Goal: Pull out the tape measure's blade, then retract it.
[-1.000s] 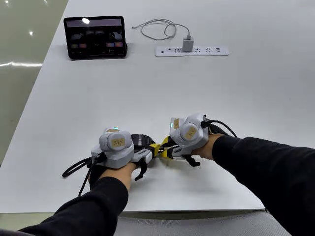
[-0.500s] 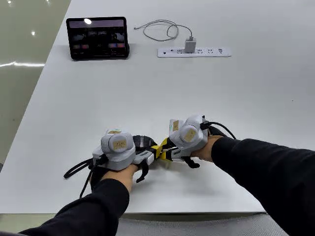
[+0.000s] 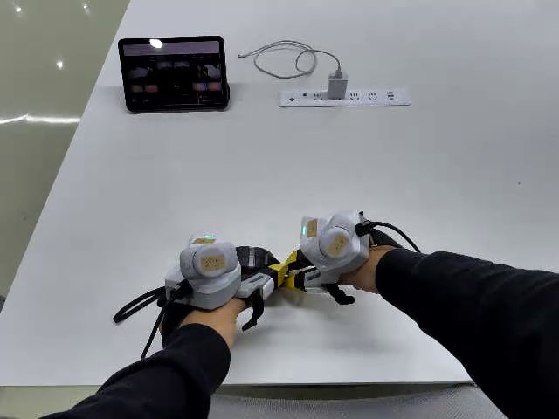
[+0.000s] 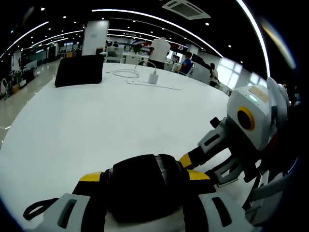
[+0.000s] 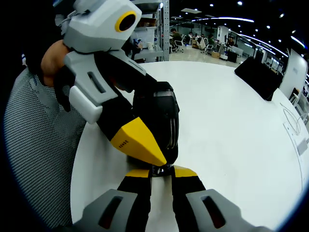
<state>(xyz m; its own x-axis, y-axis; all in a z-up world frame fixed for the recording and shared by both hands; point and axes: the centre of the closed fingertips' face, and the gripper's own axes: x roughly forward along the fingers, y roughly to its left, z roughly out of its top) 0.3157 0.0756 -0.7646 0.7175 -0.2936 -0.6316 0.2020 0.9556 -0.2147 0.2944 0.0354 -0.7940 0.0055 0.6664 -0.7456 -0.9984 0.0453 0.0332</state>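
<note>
Holding the tape measure (image 5: 159, 116) on the table (image 3: 262, 166) near its front edge, the left gripper (image 4: 145, 176) clamps its jaws on the case, probably against sliding, while the right gripper (image 5: 161, 171) pinches what seems the blade end (image 5: 161, 167), ready for pulling.

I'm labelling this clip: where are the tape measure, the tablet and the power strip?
tape measure (image 4: 145, 186), left gripper view, top of its black case.
tablet (image 3: 173, 73), head view, middle of its screen.
power strip (image 3: 384, 97), head view, bare right end.
</note>
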